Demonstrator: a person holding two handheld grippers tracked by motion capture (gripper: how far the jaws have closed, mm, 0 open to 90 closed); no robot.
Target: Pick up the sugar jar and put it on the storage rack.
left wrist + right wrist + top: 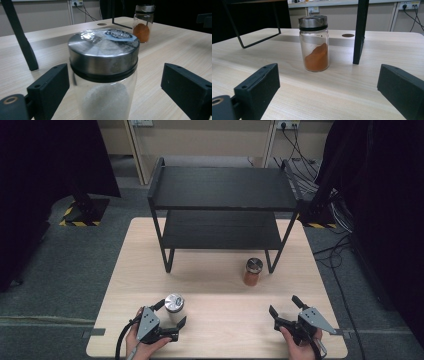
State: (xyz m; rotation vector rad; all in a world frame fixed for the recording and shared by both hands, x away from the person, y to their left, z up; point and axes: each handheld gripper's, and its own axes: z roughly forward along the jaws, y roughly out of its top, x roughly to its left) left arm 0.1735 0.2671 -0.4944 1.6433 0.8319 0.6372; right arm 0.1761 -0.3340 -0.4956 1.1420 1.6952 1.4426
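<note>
A glass jar of white powder with a steel lid [174,306] [103,72] stands upright near the table's front left. My left gripper [170,315] [115,92] is open, one jaw on each side of the jar, with a gap on both sides. A second glass jar of orange powder [252,271] [314,43] [142,22] stands by the rack's front right leg. My right gripper [286,306] [328,92] is open at the front right, pointed at the orange jar from a distance, nothing between its jaws.
A black two-tier metal rack [220,210] stands at the back of the light wooden table [220,320]; both shelves are bare. Its legs [360,32] rise near the orange jar. Cables and stands lie on the grey floor beyond the table.
</note>
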